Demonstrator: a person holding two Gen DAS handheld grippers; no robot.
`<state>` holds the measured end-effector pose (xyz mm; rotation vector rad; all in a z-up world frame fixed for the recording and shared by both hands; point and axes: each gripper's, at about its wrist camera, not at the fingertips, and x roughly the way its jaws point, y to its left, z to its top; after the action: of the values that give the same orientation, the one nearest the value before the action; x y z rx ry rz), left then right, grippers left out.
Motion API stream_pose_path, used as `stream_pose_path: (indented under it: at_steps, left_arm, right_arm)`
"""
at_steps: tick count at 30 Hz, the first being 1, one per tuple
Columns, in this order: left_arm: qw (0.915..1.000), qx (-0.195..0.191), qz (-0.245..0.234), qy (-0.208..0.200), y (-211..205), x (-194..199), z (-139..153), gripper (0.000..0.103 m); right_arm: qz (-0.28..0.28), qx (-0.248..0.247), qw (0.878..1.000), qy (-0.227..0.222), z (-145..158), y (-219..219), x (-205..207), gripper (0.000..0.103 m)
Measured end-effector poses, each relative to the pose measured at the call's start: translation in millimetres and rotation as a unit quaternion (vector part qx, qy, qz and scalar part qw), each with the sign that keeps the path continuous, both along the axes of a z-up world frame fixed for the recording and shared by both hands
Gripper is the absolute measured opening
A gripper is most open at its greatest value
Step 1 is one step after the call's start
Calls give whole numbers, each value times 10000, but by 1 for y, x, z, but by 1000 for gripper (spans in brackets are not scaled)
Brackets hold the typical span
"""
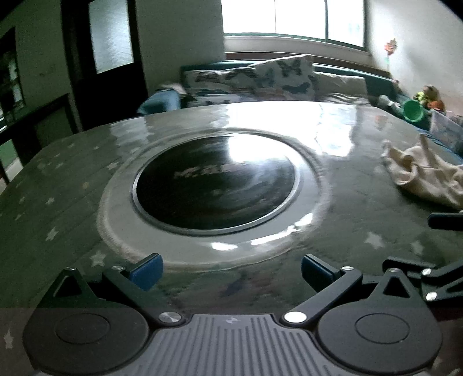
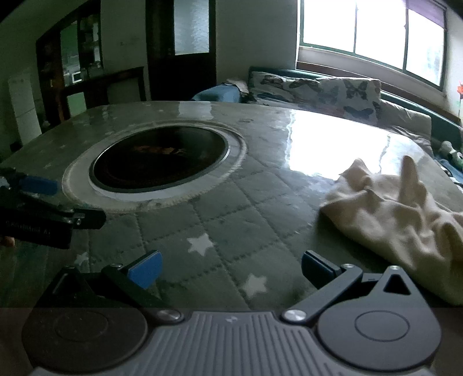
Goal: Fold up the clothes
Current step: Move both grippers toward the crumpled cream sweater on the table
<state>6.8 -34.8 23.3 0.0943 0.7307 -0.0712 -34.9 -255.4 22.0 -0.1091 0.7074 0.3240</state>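
Both views are dim and greenish, lit only by daylight from the wide multi-pane window (image 1: 292,17) (image 2: 373,37), which is blown out to plain white. That light throws a strong white glare across the glossy quilted grey-green star-print table cover (image 1: 72,179) (image 2: 231,219) and a softer sheen on the round black glass inset (image 1: 215,180) (image 2: 159,165). Fisheye curvature bends the table edge and darkens the corners. Motion blur softens the left view; the crumpled cream garment (image 1: 425,176) (image 2: 399,211) looks smeared.

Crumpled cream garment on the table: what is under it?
The crumpled cream garment lies on the green quilted star-print table cover. Whatever might sit beneath its folds is hidden.
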Motion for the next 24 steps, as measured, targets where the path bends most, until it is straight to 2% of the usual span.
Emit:
stream_pose_path:
  at_steps: [8, 16, 24]
  left_arm:
    - [9976, -49, -672, 166, -41, 1, 13, 103]
    - [9908, -229, -1294, 325, -78, 10, 28, 103]
    - [9847, -400, -1631, 474, -110, 29, 44, 103]
  right_arm:
    - [-344, 21, 9994, -86, 14, -36, -27, 103]
    - [-813, -61, 9965, -164, 27, -79, -41, 103]
    - [-1395, -178, 9897, -278, 35, -125, -40, 102]
